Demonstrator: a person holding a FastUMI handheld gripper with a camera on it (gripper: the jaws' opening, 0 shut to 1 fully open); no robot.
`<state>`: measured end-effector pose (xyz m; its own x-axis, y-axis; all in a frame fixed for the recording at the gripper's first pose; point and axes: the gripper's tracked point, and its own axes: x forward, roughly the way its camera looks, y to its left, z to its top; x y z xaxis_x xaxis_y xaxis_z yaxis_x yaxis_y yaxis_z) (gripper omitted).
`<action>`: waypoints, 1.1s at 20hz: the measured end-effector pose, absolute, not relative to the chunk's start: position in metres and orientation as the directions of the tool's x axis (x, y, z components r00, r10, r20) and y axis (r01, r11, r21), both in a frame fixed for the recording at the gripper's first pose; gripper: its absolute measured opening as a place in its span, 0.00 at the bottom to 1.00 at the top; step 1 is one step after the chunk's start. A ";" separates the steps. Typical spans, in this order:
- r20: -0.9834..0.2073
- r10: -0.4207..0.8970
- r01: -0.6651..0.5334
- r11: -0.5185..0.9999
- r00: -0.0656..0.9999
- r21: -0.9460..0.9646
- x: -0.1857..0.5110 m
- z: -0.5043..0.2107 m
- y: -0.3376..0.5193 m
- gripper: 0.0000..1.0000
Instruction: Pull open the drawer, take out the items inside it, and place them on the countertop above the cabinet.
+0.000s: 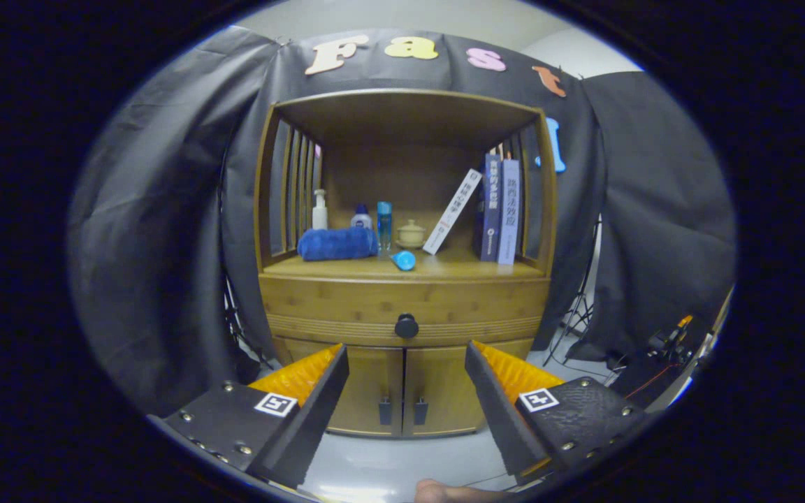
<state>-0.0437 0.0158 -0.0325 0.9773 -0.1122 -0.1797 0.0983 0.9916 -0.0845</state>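
While the drawer (402,302) sits shut, my tool (406,391) hangs spread, holding nothing, short of the knob (406,325).
Risk, I'd say: the small round knob slips the fingers, and the blue tube (403,260) at the bench (458,269) edge rolls off.

- Gripper (406,363) fingers spread wide, empty, well short of the cabinet (402,377).
- Drawer (406,307) closed; its knob (406,325) beyond the fingers.
- Towel (337,244), bottles and books (499,208) on the countertop (444,268) above the drawer.

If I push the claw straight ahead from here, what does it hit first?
Probably the wooden cabinet's front. The open claw points near the round black drawer knob, just above the two closed lower doors. Nothing stands in between, though depth is hard to judge.
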 end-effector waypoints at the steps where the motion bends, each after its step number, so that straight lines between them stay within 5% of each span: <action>1: -0.162 -0.117 0.104 0.991 0.980 -0.085 -0.053 -0.019 0.015 1.00; 9: -0.022 -0.116 0.114 0.991 0.993 -0.076 -0.131 0.073 0.021 0.99; 22: 0.017 -0.067 0.068 0.995 0.998 -0.078 -0.157 0.088 0.044 0.99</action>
<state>-0.1569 0.0438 0.0876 0.9976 -0.0666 0.0174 0.0678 0.9947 -0.0776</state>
